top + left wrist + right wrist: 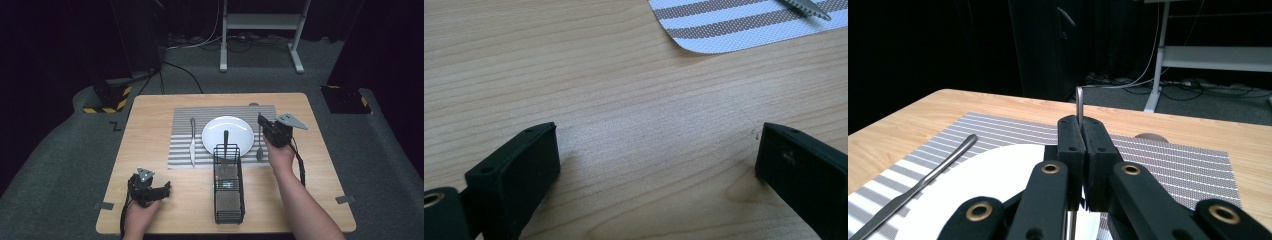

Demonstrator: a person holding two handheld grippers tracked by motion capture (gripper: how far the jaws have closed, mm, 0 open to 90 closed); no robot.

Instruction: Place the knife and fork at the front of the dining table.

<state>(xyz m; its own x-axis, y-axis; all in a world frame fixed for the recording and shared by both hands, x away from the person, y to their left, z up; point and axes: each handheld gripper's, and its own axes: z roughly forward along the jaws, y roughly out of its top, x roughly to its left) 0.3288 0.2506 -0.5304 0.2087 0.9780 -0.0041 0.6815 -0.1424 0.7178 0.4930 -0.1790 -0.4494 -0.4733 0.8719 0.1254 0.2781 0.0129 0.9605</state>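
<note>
My right gripper (264,126) (1082,127) is shut on the thin handle of a metal spoon (259,149) (1079,102), just right of the white plate (227,131) (998,175). The handle's end sticks up past the jaws, and the spoon's bowl lies low over the striped placemat (180,150). My left gripper (164,190) (656,165) rests at the table's front left, open, with bare wood between its jaws. A knife (192,142) (933,175) lies on the mat left of the plate.
A black wire basket (228,187) stands in front of the plate, with a utensil handle (226,142) leaning out of it over the plate's rim. A small round brownish thing (254,104) (1148,136) sits at the mat's far edge. The placemat's corner (734,22) lies ahead of the left gripper.
</note>
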